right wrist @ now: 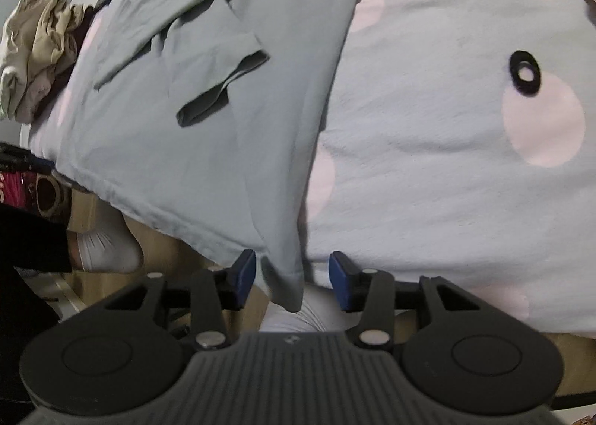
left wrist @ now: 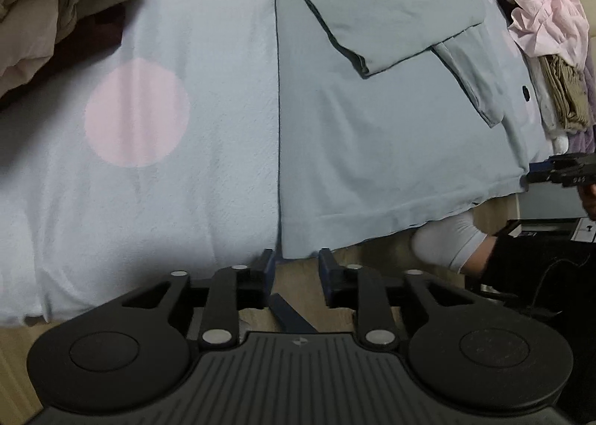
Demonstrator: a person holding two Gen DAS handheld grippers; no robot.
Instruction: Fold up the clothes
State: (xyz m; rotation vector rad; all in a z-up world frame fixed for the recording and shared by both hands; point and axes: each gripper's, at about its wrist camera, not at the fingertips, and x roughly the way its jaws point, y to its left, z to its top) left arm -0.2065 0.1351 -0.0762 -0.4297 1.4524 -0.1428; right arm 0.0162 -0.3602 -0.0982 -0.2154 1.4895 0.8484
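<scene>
Nearest, both grippers sit at the near hem of the grey-blue shirt [left wrist: 391, 149], which lies spread flat on the polka-dot bed sheet [left wrist: 149, 164] with its hem hanging just over the bed's near edge; the left gripper [left wrist: 294, 270] has its fingers spread, and the hem's left corner lies just ahead of the gap between them, touching neither pad as far as the view shows; the right gripper [right wrist: 294, 276] is likewise spread, with the hem's right corner drooping down between its blue pads [right wrist: 341, 272], not yet pinched. So each hand faces its own corner, neither nearer than the other by any margin I can judge; the shirt's long axis runs from these two corners straight away toward the far collar end. Farther in, a sleeve [left wrist: 391, 22] lies folded across the body, which fits a shirt partway folded; whether the other sleeve is tucked the same way is hard to tell. A lengthwise fold, hem carried toward the far end, would seem to suit this grip, but that is a judgement. Beyond lie a pile of pink and purple clothes [left wrist: 544, 26] to the right and beige clothes [left wrist: 56, 8] to the far left.
</scene>
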